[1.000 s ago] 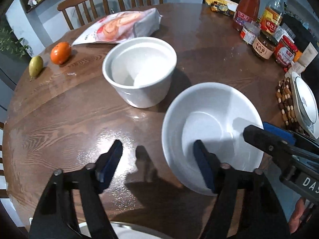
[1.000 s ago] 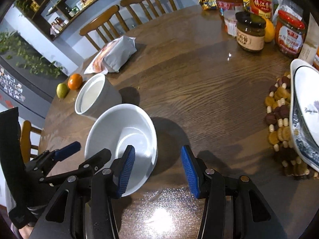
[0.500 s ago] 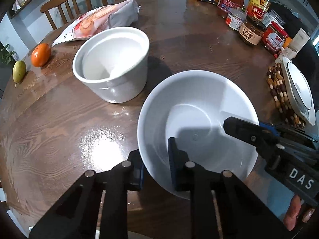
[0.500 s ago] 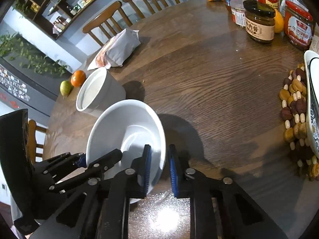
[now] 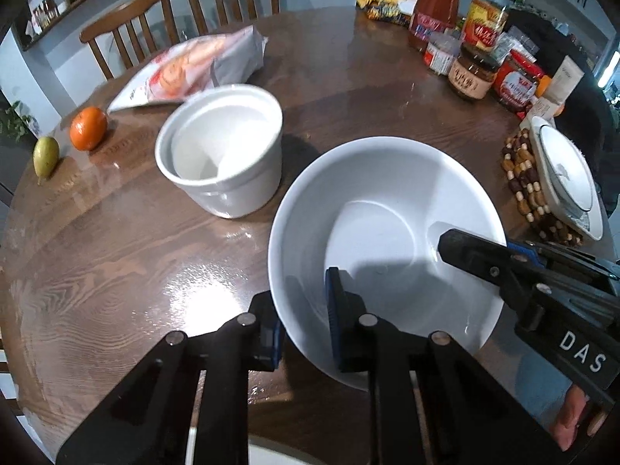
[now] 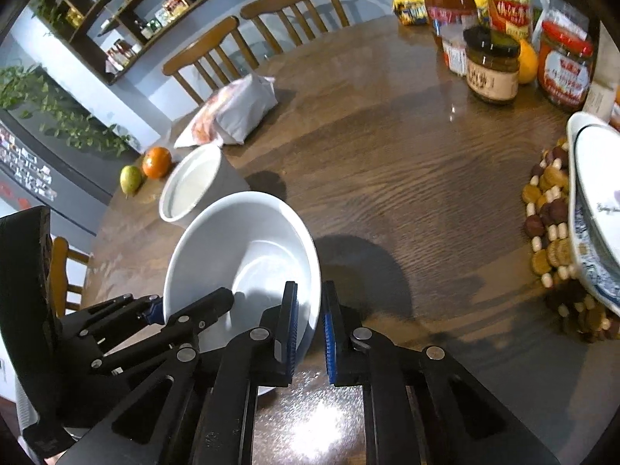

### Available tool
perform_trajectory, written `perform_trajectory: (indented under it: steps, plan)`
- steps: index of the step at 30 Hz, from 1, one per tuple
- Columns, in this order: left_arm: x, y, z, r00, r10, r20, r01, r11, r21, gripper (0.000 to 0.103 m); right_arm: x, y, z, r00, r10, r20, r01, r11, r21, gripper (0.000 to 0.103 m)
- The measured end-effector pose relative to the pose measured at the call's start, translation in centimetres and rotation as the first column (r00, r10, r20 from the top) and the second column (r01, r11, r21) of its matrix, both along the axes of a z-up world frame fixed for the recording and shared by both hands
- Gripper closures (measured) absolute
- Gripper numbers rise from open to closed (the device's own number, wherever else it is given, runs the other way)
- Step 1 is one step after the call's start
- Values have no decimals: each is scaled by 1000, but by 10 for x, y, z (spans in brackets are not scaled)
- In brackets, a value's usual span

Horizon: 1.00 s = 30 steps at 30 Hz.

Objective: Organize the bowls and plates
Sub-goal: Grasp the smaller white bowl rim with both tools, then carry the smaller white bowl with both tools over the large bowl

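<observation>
Both claws just closed: left claw (image 5: 304,323) and right claw (image 6: 310,329) now clench the wide bowl's (image 5: 379,209) rim, frame centre; probably lifted. Deep bowl (image 5: 224,151) upper left, unstacked.

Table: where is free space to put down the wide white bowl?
Bare wood lies between the wide white bowl, the jars and the beaded mat. More lies left of the deep pot. The far right edge, around the patterned plate, is crowded.
</observation>
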<state>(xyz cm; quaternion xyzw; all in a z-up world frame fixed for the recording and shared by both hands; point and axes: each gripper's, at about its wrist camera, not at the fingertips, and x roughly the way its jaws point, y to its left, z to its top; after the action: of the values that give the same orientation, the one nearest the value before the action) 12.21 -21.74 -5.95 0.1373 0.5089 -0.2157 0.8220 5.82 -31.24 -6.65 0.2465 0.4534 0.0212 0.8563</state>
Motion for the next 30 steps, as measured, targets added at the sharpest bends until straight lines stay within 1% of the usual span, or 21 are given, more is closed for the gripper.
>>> perform_trajectory:
  steps: [8, 10, 19, 30]
  plan:
    - [-26, 7, 37, 990, -15, 139, 18, 1000, -15, 87, -27, 7, 27, 997, -3, 72, 4, 1000, -8, 90]
    - [-32, 12, 44, 987, -16, 158, 20, 1000, -23, 87, -34, 10, 33, 996, -2, 87, 2, 1000, -9, 90]
    - [-56, 33, 60, 980, -3, 198, 13, 999, -47, 87, -53, 30, 50, 993, 9, 115, -7, 1000, -16, 90]
    - [-80, 65, 67, 976, 23, 216, -8, 998, -69, 87, -72, 63, 57, 992, 43, 116, -40, 999, -35, 90]
